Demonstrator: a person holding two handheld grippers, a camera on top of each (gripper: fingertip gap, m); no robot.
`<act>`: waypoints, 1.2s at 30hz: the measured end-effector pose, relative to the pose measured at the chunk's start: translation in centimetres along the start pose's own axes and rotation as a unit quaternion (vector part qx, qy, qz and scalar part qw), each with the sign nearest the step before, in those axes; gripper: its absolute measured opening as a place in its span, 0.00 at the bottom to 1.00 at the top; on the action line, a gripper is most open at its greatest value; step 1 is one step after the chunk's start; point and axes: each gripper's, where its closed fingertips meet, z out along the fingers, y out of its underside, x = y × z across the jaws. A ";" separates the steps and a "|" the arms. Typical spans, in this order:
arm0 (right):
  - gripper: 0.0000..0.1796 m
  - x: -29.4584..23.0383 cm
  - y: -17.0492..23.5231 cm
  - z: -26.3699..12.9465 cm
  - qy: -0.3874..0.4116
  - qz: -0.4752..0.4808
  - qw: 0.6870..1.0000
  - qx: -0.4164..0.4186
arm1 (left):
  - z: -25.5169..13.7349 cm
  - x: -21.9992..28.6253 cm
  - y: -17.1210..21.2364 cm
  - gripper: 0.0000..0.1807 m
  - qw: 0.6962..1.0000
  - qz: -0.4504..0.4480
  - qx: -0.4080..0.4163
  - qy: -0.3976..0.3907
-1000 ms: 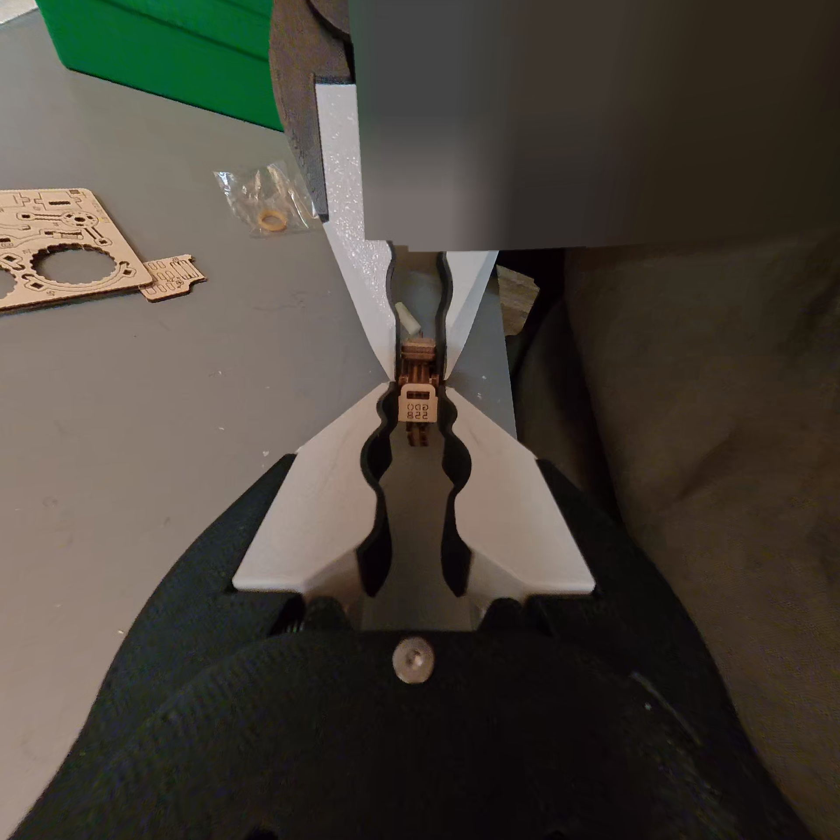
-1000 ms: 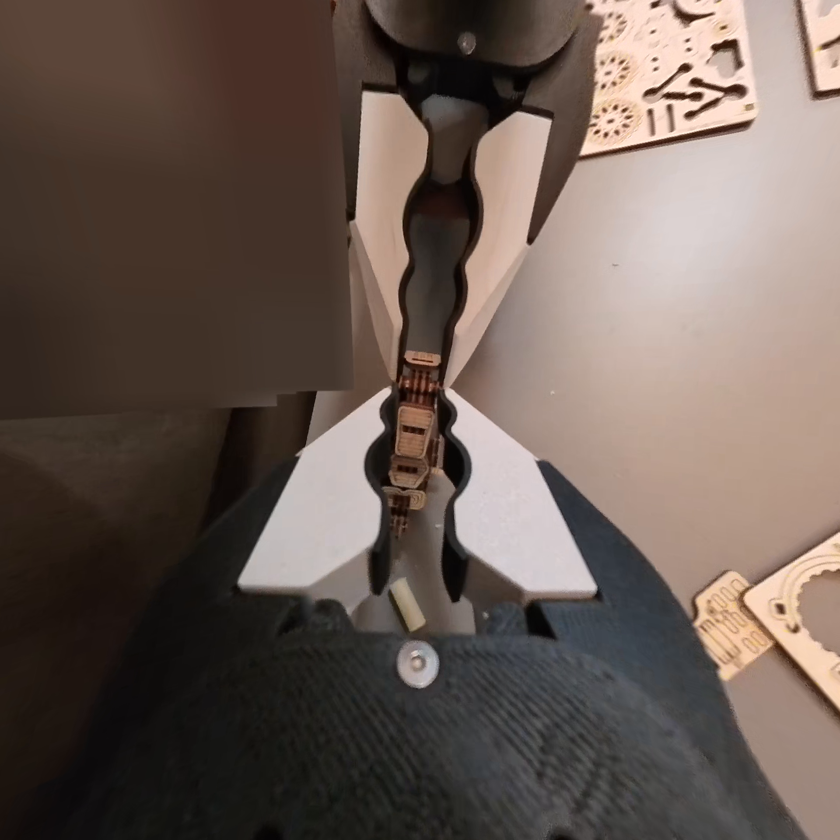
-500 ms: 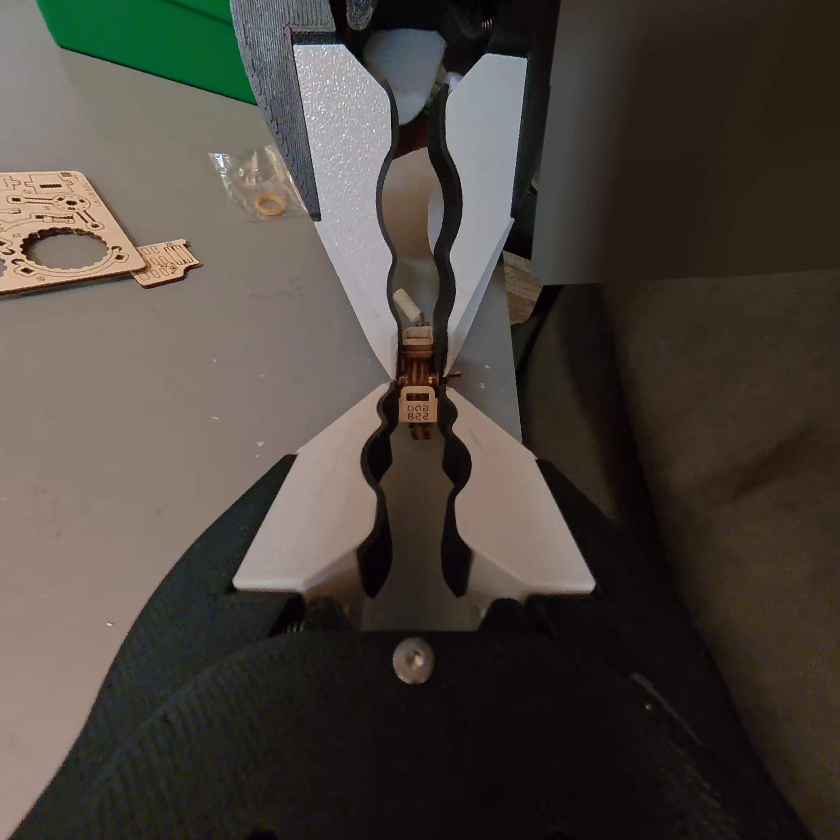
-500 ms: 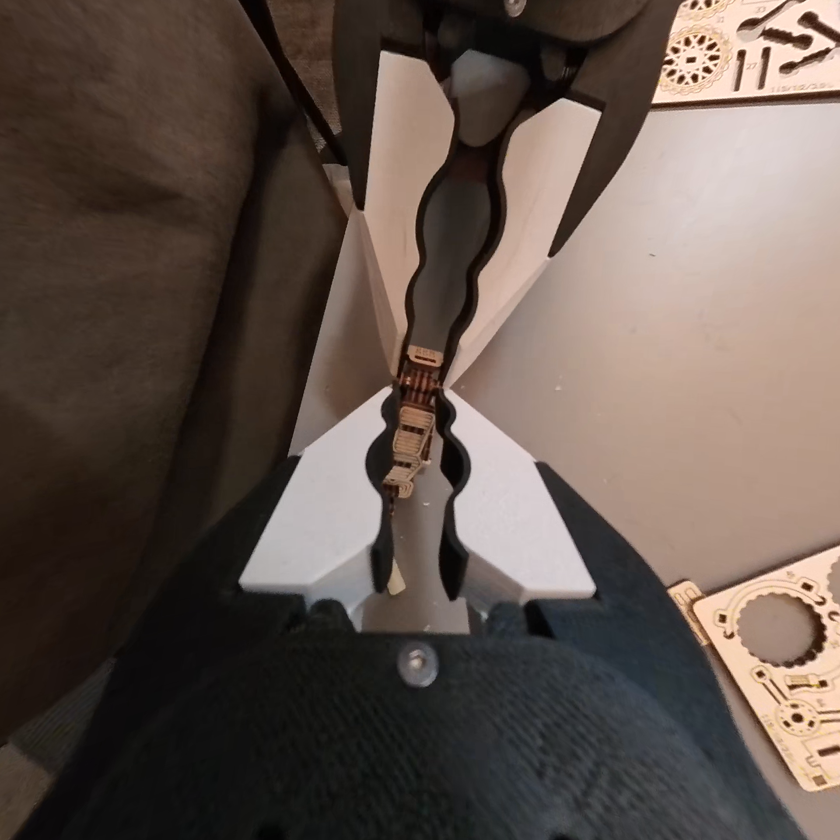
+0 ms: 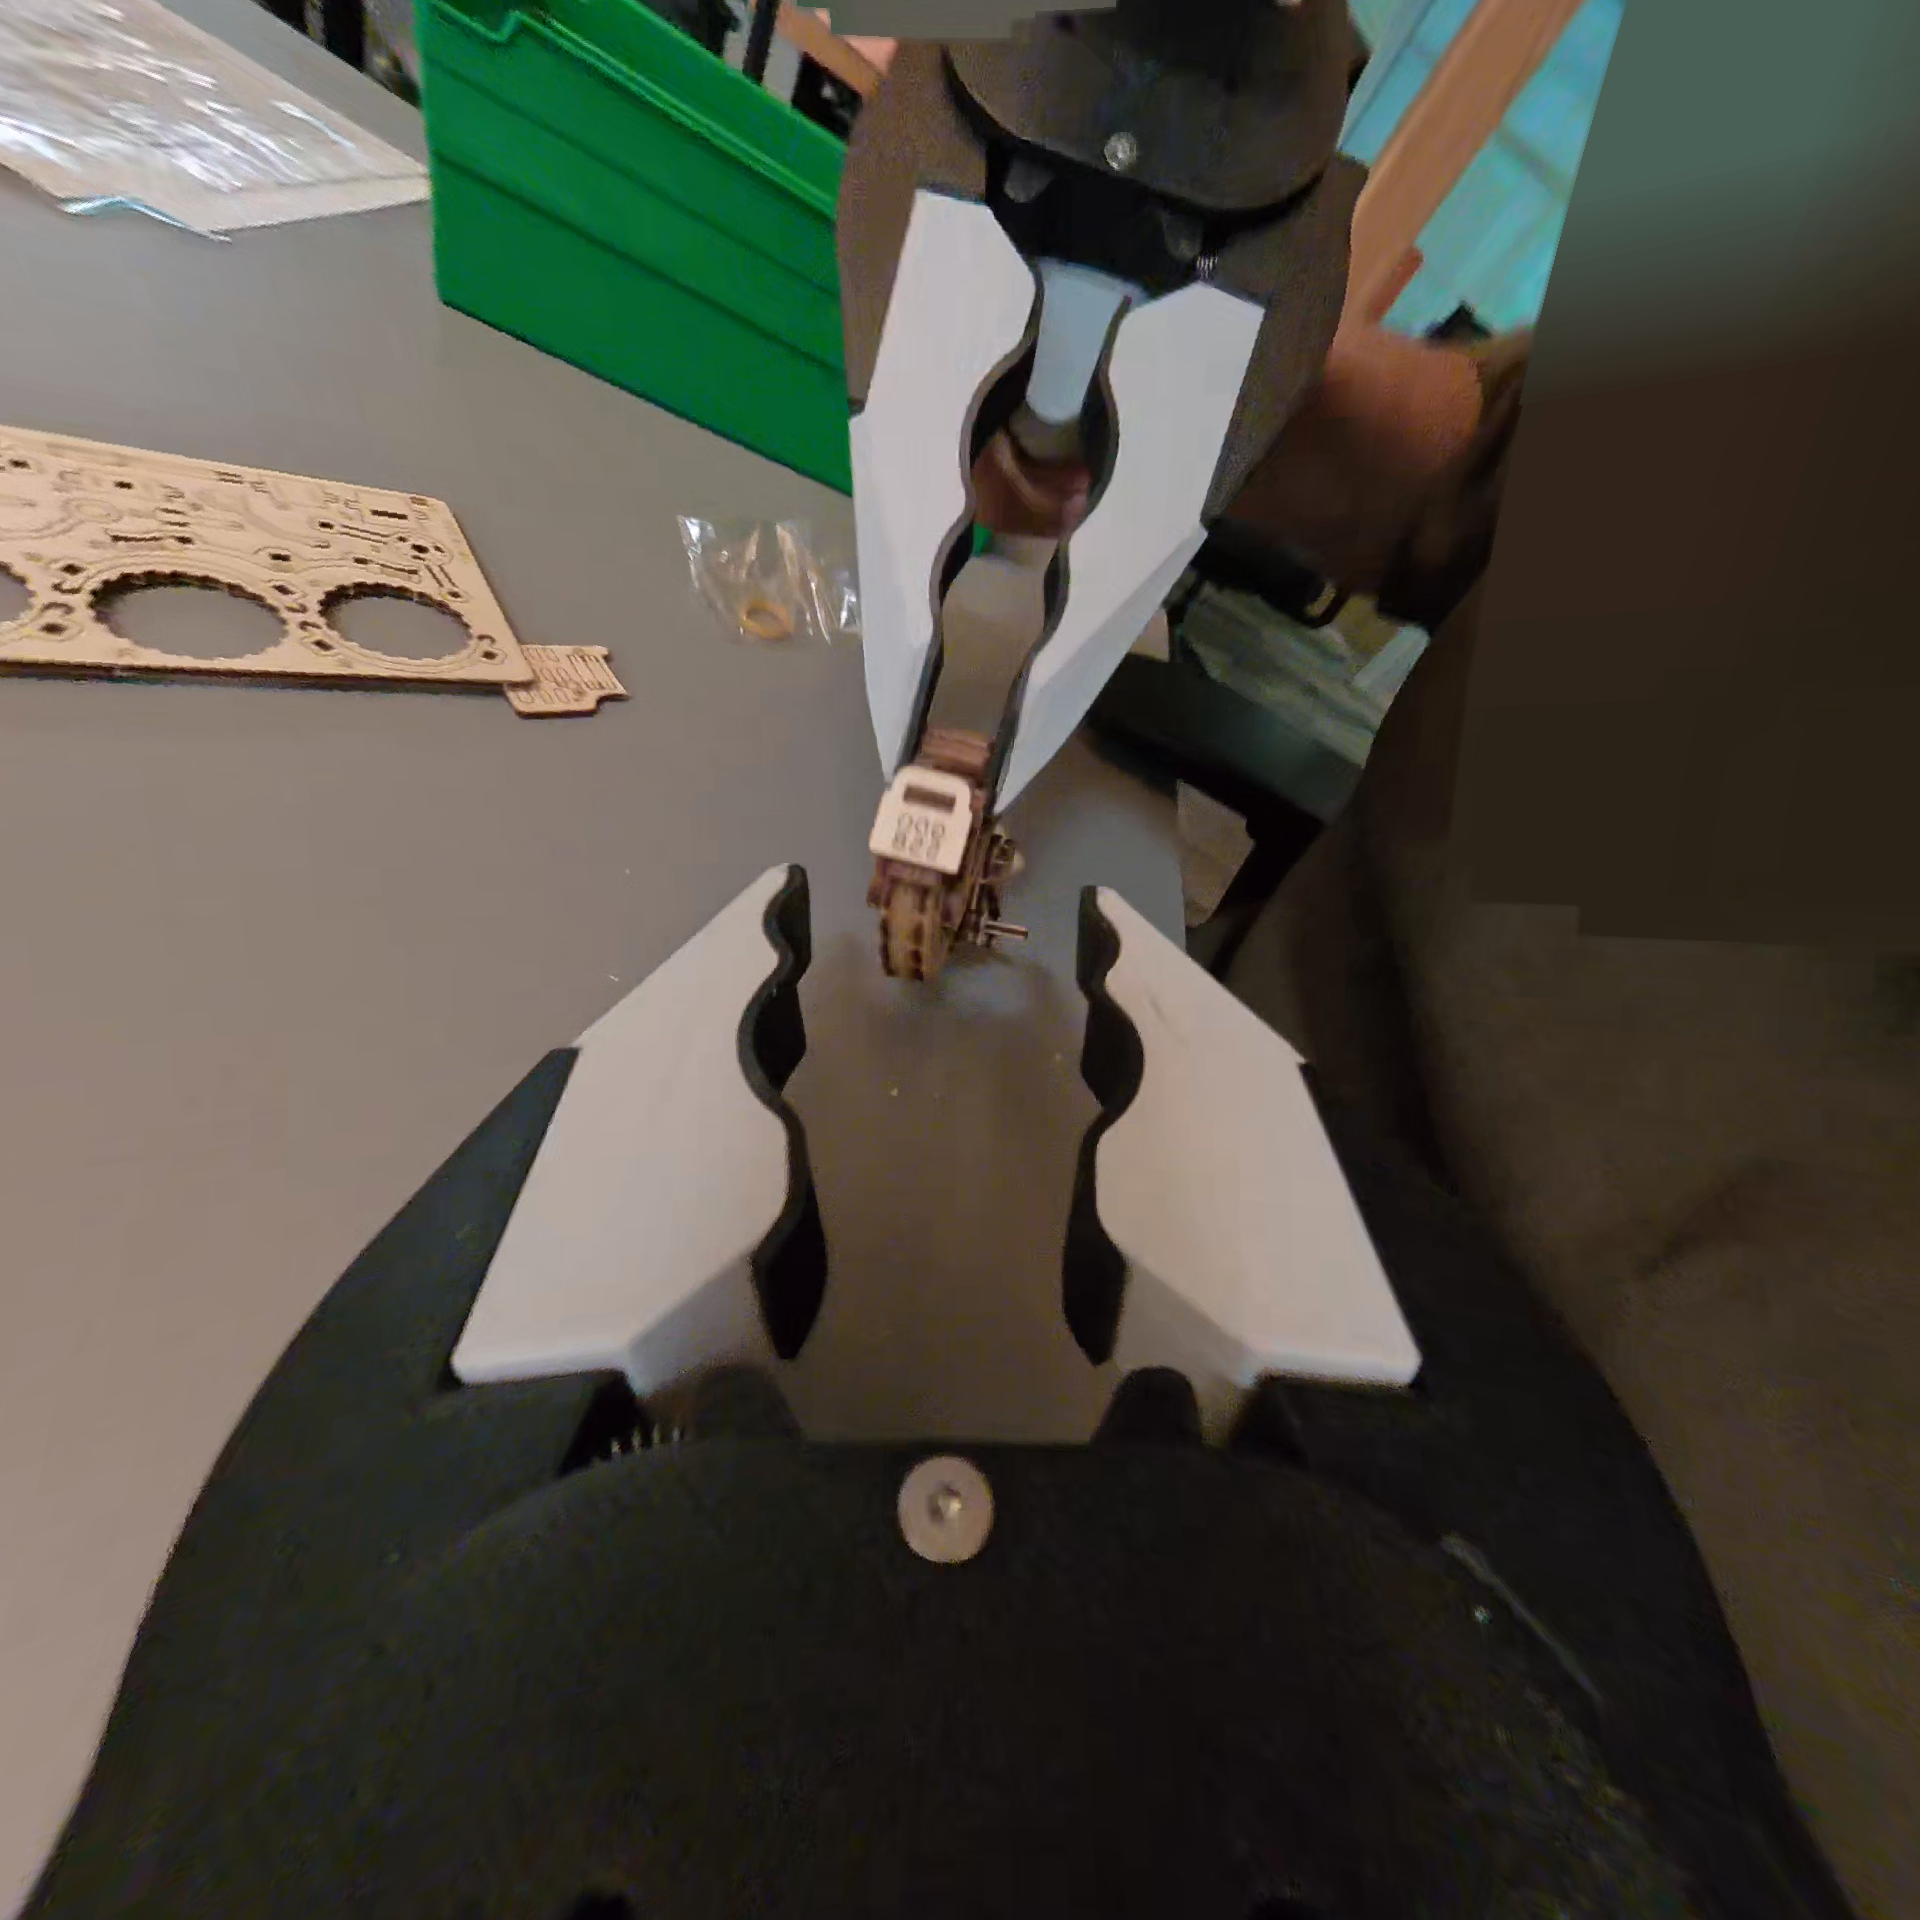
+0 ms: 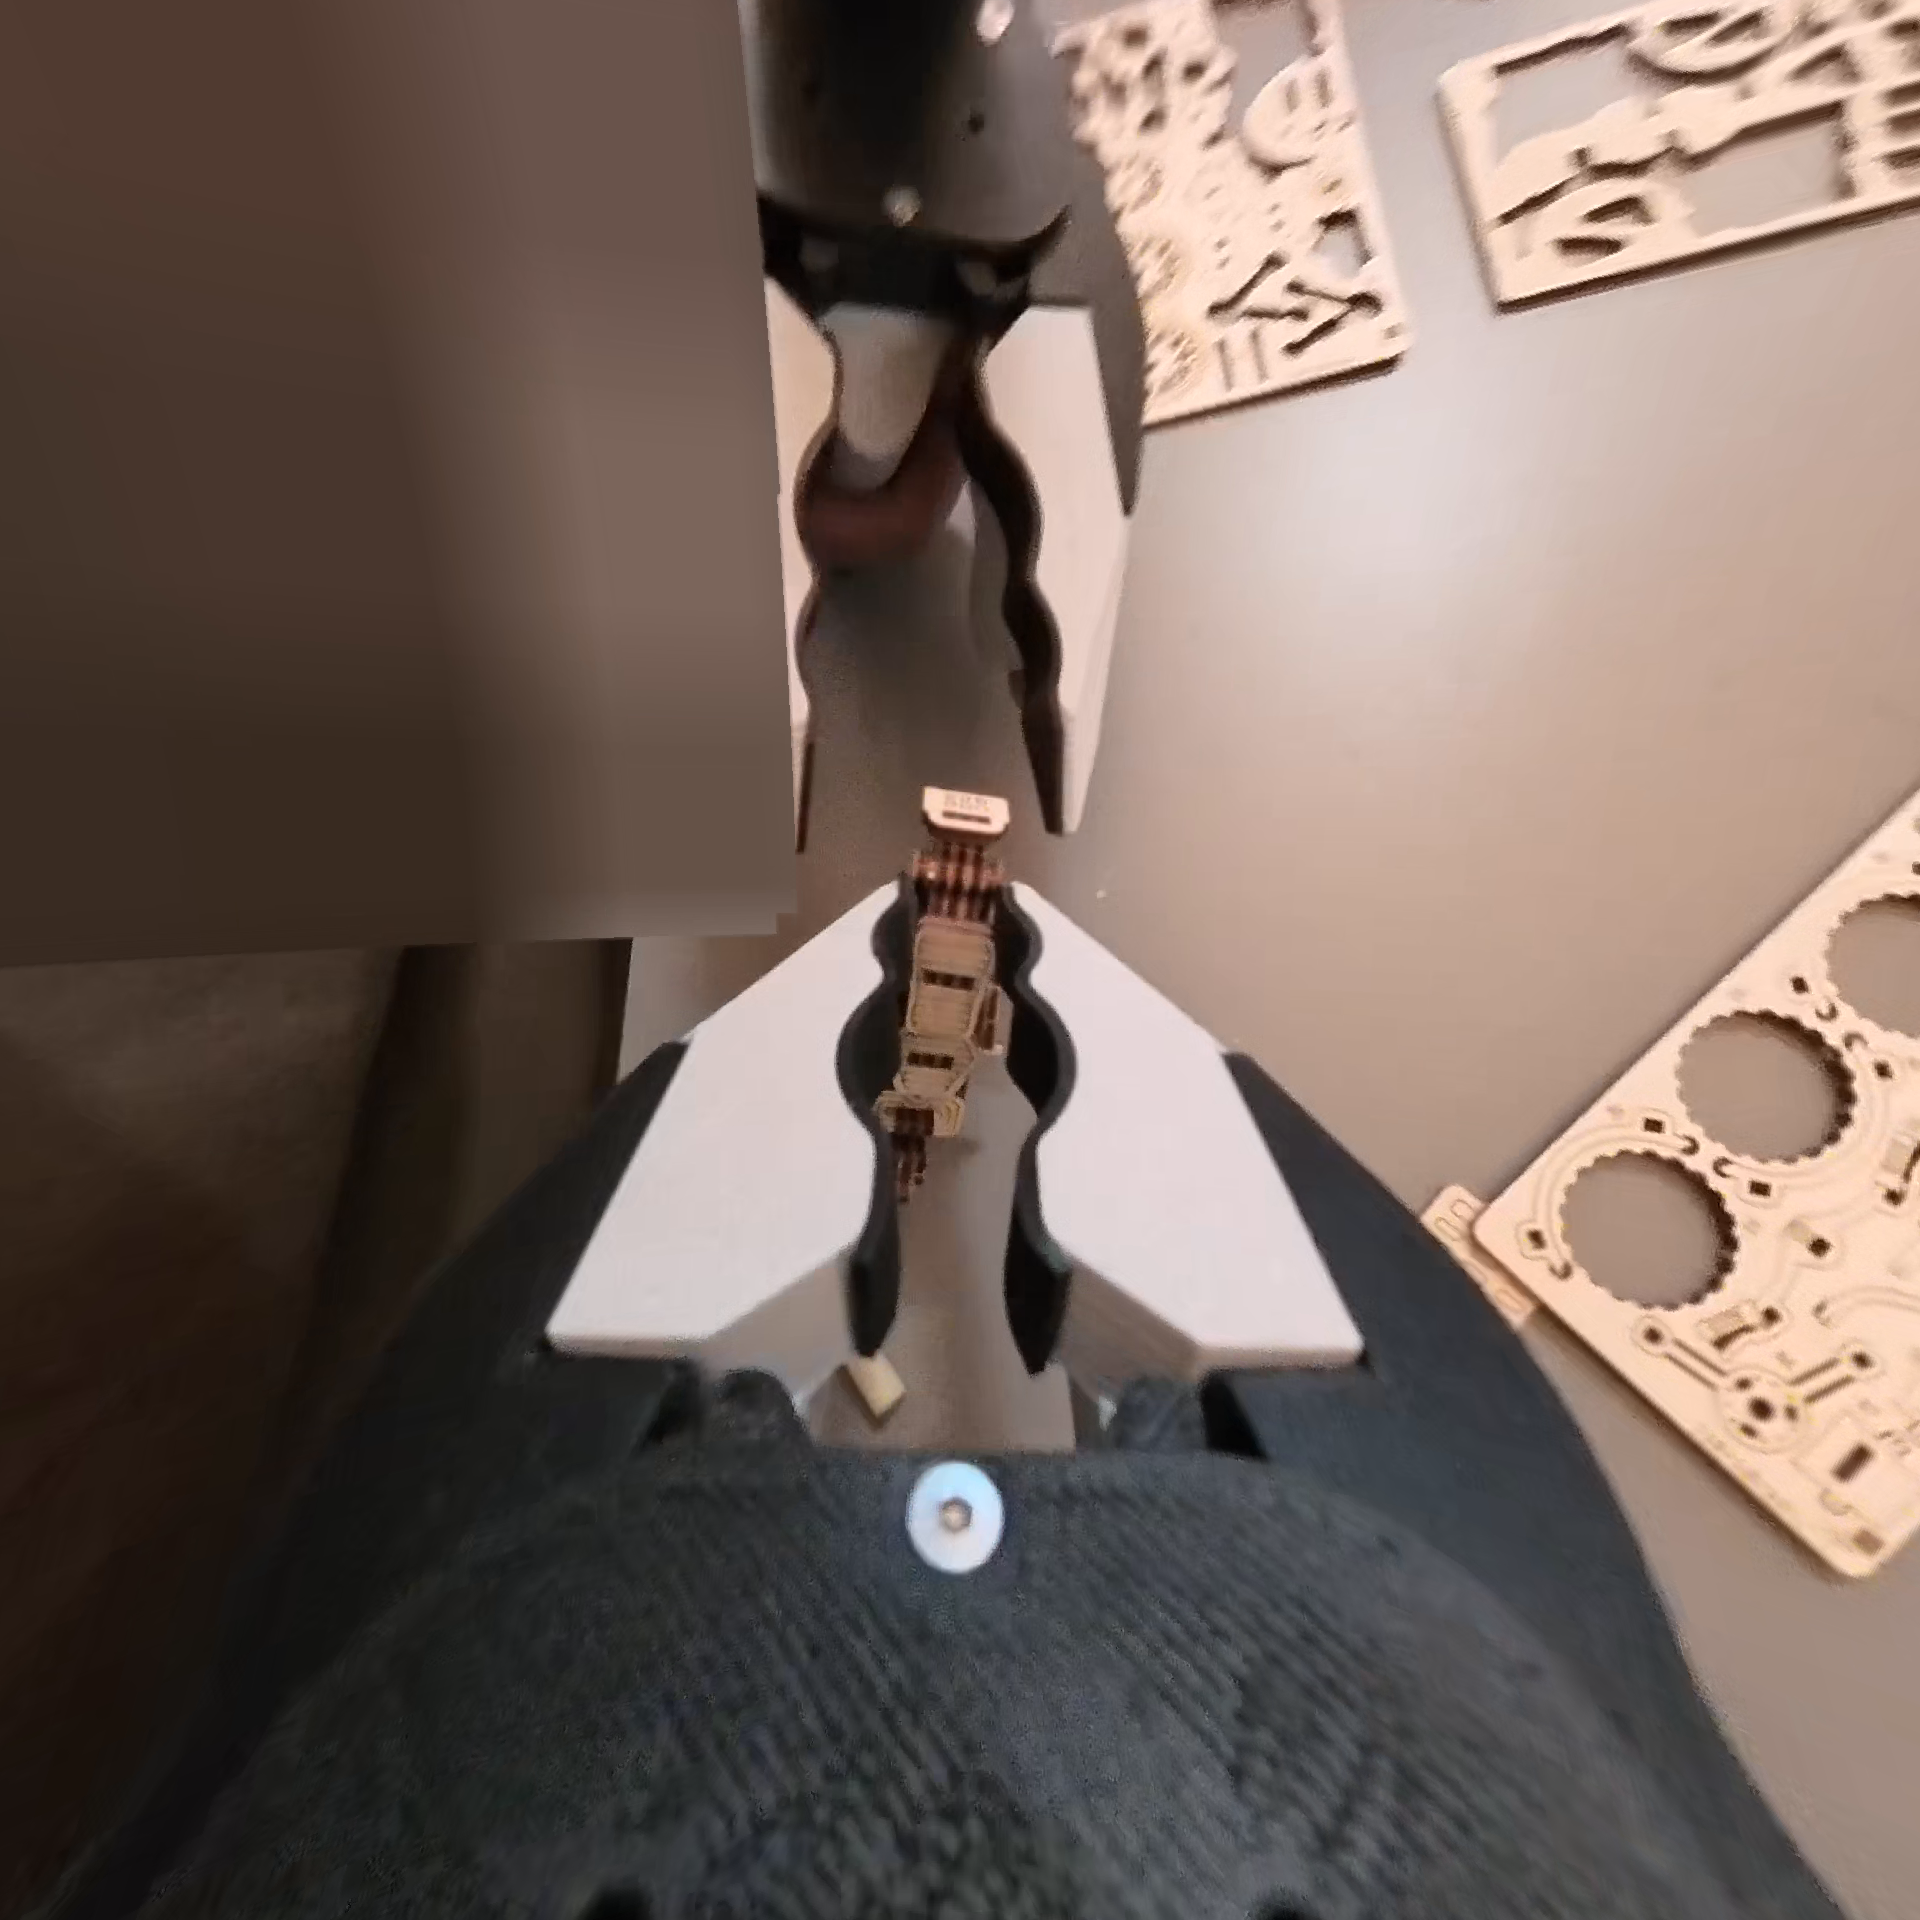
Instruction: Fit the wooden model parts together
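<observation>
Left hand-held gripper (image 5: 940, 914) now spread and clear of the wooden model (image 6: 951, 997), right hand-held gripper (image 6: 956, 904) still clamping it.

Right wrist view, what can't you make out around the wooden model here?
- Wooden model: the far sides, hidden by the right claw pads shut on it.
- Left claw: one finger, covered by the mosaic patch.
- Cut-out wooden sheets: top edge crops them, motion blur smears the detail.
- Small pale piece at the claw base: too small to identify.
</observation>
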 end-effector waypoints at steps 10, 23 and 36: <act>0.07 1.2 -2.7 -2.1 -0.037 0.188 0.945 0.265 | -0.6 0.2 -2.2 0.22 0.989 -0.103 0.089 0.058; 0.07 0.4 -2.9 -2.1 -0.078 0.240 0.896 0.366 | -0.8 0.8 -2.6 0.09 0.981 -0.123 0.109 0.100; 0.09 0.7 -2.5 -2.0 -0.030 0.207 0.916 0.342 | -0.7 0.4 -2.2 0.09 0.982 -0.130 0.098 0.095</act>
